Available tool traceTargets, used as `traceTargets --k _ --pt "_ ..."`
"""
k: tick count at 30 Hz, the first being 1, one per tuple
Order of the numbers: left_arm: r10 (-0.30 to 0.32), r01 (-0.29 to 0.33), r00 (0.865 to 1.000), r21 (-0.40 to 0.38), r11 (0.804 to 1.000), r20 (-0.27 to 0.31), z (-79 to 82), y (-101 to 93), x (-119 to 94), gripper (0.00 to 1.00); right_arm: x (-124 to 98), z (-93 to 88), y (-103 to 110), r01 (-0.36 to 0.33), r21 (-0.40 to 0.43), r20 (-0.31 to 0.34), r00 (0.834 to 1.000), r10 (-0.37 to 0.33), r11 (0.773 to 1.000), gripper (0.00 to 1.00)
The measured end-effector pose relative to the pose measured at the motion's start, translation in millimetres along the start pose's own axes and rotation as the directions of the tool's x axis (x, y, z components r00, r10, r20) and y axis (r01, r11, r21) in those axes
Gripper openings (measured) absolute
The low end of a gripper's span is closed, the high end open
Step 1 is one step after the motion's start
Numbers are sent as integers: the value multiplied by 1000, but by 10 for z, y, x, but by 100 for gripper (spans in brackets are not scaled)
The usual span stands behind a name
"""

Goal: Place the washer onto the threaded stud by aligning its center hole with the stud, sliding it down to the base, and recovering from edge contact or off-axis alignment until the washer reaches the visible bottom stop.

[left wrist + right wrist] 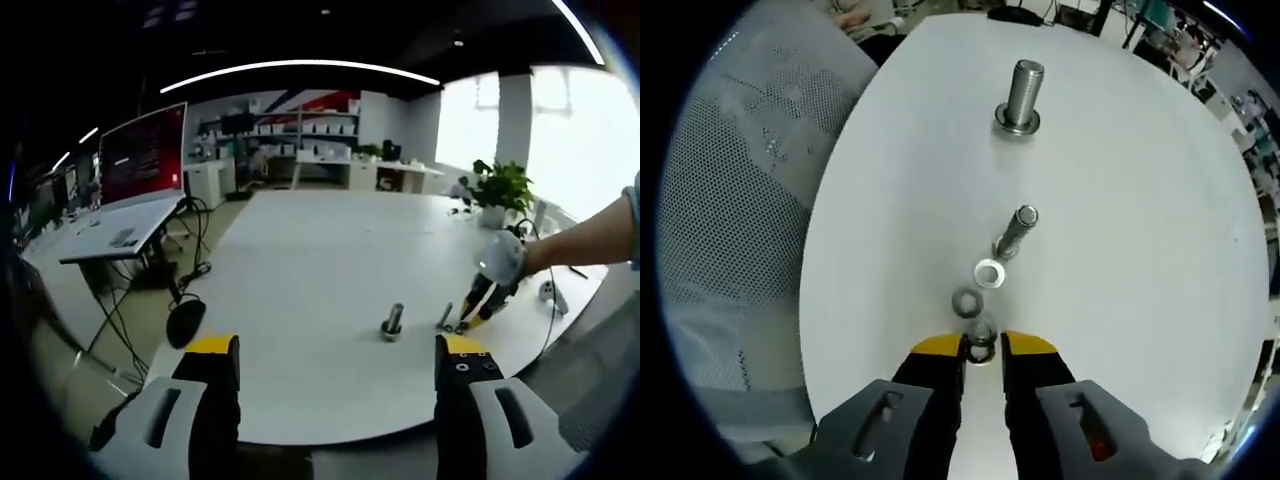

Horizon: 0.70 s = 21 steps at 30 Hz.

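In the right gripper view, the right gripper (982,346) sits low in the middle, jaws pinched on a small washer (981,343). To do it well, hold it flat and line its hole over the big stud (1021,95) at the top. The left gripper (337,362) waits with jaws wide apart.

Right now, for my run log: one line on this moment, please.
right gripper: shut on washer at table | large stud: upright, bare | left gripper: open, empty
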<state>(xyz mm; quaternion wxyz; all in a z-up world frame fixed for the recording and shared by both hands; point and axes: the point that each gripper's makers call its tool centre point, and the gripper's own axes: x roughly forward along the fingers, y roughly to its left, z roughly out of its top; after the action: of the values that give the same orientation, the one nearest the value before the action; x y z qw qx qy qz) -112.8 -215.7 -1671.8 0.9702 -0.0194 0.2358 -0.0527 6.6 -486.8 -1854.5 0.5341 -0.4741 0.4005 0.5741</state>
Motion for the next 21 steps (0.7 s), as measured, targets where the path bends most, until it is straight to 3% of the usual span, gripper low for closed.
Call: traceTargets --k 11,21 --pt "3 -3 1000 -3 1000 -2 -5 4 -2 79 10 36 5 -11 -40 -15 1000 10 999 15" --pt "6 -6 1000 -2 1000 -4 -4 8 0 79 -17 60 -33 -7 7 23 1000 7 1000 14"
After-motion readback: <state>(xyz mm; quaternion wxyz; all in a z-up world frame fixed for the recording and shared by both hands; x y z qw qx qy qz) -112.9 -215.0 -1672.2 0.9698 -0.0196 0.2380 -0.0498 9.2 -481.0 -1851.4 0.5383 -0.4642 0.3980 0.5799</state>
